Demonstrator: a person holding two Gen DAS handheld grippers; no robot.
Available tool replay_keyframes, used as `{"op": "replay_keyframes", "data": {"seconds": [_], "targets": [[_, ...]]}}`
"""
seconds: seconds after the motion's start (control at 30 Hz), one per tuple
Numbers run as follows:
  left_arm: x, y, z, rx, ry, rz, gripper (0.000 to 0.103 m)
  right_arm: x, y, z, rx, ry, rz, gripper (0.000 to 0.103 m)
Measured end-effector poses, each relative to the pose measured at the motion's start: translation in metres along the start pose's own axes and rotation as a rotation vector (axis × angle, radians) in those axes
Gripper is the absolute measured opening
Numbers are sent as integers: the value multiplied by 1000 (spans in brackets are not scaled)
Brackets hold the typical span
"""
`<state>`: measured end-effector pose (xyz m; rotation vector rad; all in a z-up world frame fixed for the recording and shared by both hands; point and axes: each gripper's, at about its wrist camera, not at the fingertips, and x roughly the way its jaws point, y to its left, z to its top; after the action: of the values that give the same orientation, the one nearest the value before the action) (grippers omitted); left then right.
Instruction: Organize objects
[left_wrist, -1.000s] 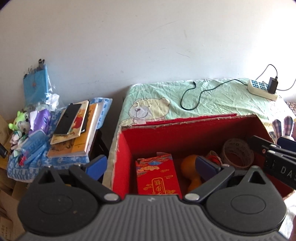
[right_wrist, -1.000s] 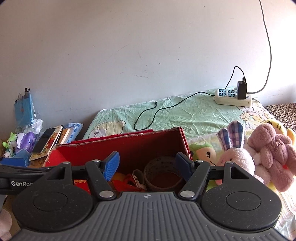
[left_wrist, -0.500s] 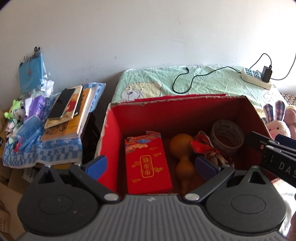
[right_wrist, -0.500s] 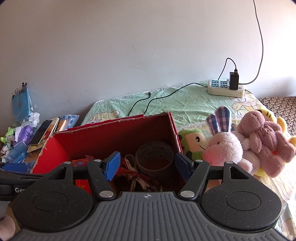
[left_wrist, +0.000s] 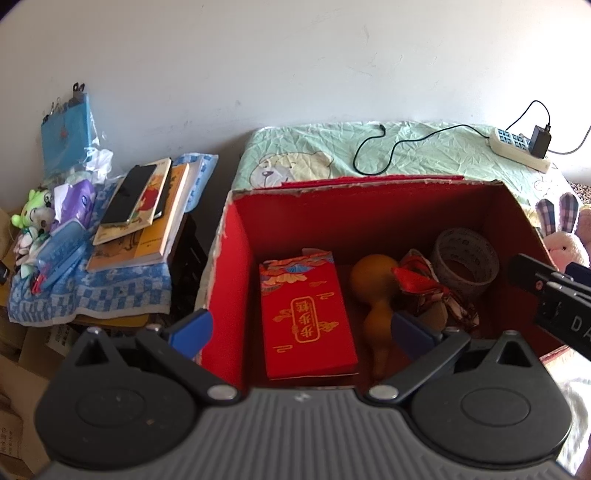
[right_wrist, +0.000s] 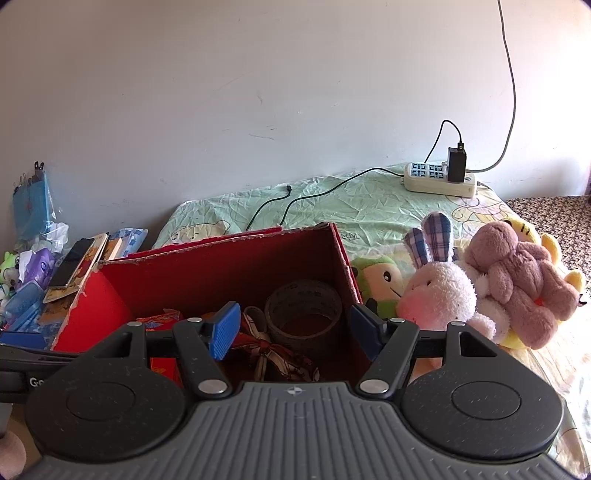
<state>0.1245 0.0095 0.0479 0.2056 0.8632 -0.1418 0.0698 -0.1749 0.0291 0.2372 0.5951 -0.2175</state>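
An open red cardboard box (left_wrist: 236, 258) (right_wrist: 110, 310) stands on the bed's near side. Inside lie a red gift packet (left_wrist: 306, 314), an orange gourd (left_wrist: 376, 291), a red patterned ribbon bundle (left_wrist: 432, 291) (right_wrist: 273, 350) and a roll of tape (left_wrist: 465, 258) (right_wrist: 303, 310). My left gripper (left_wrist: 301, 332) hovers open above the box's near left part, with nothing between its blue pads. My right gripper (right_wrist: 293, 326) is open and empty over the box's right end, close to the tape. Beside the box lie a white-pink plush rabbit (right_wrist: 439, 291), a mauve plush bear (right_wrist: 517, 280) and a green plush (right_wrist: 380, 277).
A side table (left_wrist: 92, 295) under blue checked cloth carries books, a black phone (left_wrist: 129, 199), a small green toy (left_wrist: 33, 214) and a blue bag. On the green bedsheet (right_wrist: 332, 203) lie a power strip (right_wrist: 439, 179) and a black cable. A white wall stands behind.
Both grippers rose and tilted down over the box, so more of its inside shows. The box and plush toys slid lower in both views. Both grippers stayed open.
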Motion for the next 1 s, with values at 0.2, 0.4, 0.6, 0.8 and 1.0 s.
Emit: {"op": "replay_keyframes", "data": {"seconds": [0.2, 0.4, 0.6, 0.8, 1.0], "targets": [[3, 2, 1, 0, 6, -7, 103, 2, 0, 0, 9, 13, -11, 69], [2, 0, 2, -1, 5, -30, 103, 3, 2, 2, -4, 18, -17, 69], [4, -2, 3, -3, 8, -27, 103, 3, 2, 3, -12, 21, -18, 69], [5, -4, 3, 8, 5, -22, 103, 6, 1, 2, -14, 30, -22, 69], [8, -4, 3, 10, 11, -25, 103, 9, 3, 1, -15, 40, -22, 69]]}}
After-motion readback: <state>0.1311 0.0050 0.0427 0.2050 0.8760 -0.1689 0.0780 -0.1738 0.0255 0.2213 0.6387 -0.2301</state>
